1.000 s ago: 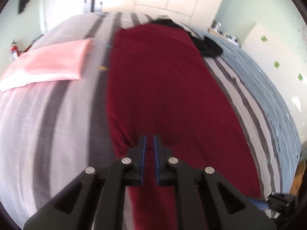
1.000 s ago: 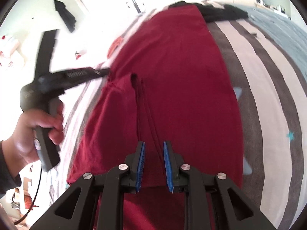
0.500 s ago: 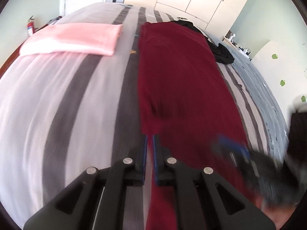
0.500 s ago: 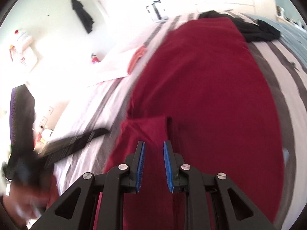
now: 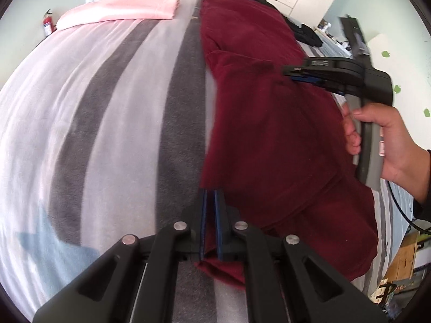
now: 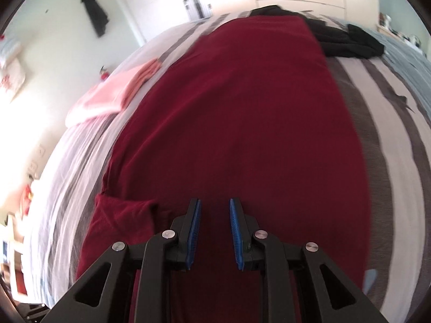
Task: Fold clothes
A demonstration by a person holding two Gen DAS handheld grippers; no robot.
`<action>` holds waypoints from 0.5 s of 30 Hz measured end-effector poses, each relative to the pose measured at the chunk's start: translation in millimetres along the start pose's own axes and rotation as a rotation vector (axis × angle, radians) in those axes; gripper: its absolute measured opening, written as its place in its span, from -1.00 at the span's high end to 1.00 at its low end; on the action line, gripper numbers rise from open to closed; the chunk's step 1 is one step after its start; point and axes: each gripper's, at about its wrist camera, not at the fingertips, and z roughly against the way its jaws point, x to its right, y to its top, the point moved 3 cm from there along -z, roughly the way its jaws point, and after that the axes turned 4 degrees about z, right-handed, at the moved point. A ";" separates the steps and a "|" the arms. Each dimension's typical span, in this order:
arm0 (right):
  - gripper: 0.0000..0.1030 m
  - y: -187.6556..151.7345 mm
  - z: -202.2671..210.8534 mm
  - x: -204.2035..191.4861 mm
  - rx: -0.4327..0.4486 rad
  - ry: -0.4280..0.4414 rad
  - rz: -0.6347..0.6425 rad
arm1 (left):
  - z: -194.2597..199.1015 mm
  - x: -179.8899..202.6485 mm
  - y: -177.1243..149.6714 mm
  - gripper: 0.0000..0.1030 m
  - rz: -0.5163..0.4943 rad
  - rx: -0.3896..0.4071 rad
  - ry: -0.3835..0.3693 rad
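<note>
Maroon garment lies on striped bed, long axis running away from both claws. Left claw pinches its near-left edge, jaws closed on cloth. Right claw hovers agape over near end, holding nothing; left is engaged.

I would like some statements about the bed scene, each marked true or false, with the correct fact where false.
1. The left gripper is shut on the edge of the red garment. True.
2. The right gripper holds the red garment. False: its jaws stand open, with no cloth between them.
3. A folded pink cloth lies on the bed beside the red garment. True.
4. The black clothes lie at the near end of the bed. False: they lie at the far end.
</note>
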 end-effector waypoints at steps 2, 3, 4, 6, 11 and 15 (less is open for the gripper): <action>0.63 -1.5 14.3 5.8 0.022 -0.016 0.005 | 6.8 -1.2 3.9 0.85 0.009 0.027 0.010; 0.57 -3.3 22.1 8.6 0.032 -0.019 -0.001 | 10.2 -1.8 5.9 0.81 0.013 0.040 0.015; 0.57 -5.6 31.0 11.1 0.043 -0.026 -0.011 | 12.2 -2.9 9.0 0.70 0.018 0.049 0.013; 0.57 -15.2 49.2 16.5 0.052 -0.043 -0.027 | 15.0 -5.6 16.1 0.57 0.028 0.064 0.002; 0.28 -56.0 84.5 22.2 0.037 -0.111 -0.018 | 11.3 -4.3 24.2 0.21 0.020 0.063 -0.034; 0.20 -93.6 100.0 23.9 -0.014 -0.136 -0.040 | -3.2 8.3 19.6 0.13 0.021 0.031 -0.067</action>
